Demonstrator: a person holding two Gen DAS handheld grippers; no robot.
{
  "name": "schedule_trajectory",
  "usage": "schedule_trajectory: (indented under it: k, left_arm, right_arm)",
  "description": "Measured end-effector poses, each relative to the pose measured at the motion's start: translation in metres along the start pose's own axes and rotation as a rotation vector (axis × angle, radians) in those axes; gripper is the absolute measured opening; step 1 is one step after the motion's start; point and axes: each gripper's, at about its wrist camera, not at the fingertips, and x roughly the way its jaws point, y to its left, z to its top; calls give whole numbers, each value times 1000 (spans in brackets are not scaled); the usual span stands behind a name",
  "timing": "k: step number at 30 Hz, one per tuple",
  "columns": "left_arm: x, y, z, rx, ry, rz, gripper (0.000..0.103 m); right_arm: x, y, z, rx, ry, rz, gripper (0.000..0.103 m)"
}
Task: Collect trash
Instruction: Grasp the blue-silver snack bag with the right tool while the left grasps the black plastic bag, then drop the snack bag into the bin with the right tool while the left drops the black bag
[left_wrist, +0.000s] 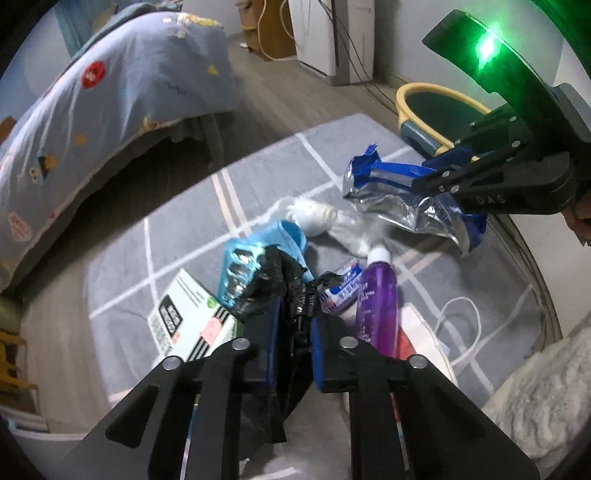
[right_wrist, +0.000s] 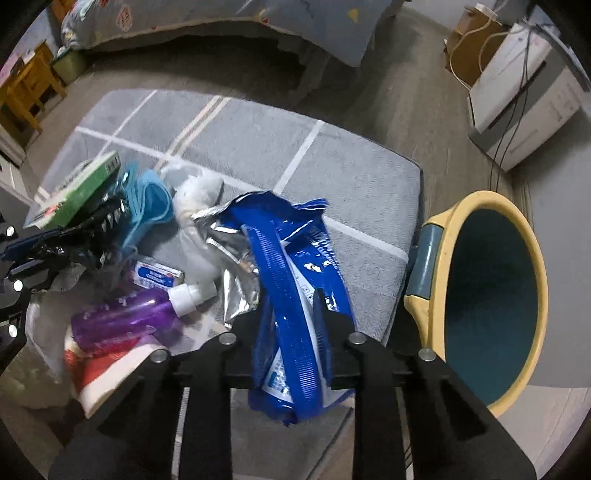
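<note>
While the right gripper (right_wrist: 288, 314) has its jaws clamped on the blue-and-silver snack bag (right_wrist: 295, 258), lifted clear of the grey rug (right_wrist: 258, 147) near its right edge, the step in hand appears to be carrying that bag to the yellow-rimmed bin (right_wrist: 491, 295), which stands on the floor just beside the rug's right edge with its mouth tipped toward the camera. The left gripper (left_wrist: 293, 314) has its jaws narrow on a crumpled black plastic bag (left_wrist: 273, 273) over the litter at the rug's near-left part, where a purple bottle (right_wrist: 125, 317), a green box (right_wrist: 77, 192) and a light blue cloth (right_wrist: 151, 203) lie close together. A good transfer likely brings the whole dangling bag over the bin's opening before release, since its loose foil end could catch the rim.
</note>
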Motion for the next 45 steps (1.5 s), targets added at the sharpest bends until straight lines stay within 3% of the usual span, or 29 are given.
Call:
schedule_trajectory:
  k: [6, 16, 27, 35, 40, 45]
  left_arm:
    - [-26, 9, 9, -37, -78, -3, 10]
    - [-90, 20, 28, -98, -281, -32, 9]
    - [-133, 23, 64, -157, -405, -126, 9]
    - [-117, -35, 122, -47, -417, -195, 9]
    - [-82, -79, 165, 9, -381, -252, 9]
    - [-37, -108, 203, 0, -333, -309, 9]
  right_arm:
    - [-31, -11, -1, 58, -62, 34, 15]
    - [-94, -51, 1, 217, -238, 86, 15]
    - [-105, -110, -22, 393, -300, 48, 15]
    - [-92, -177, -55, 647, -293, -43, 15]
    - [-78, -215, -78, 786, -286, -67, 15]
    - [-62, -238, -90, 864, -257, -70, 15]
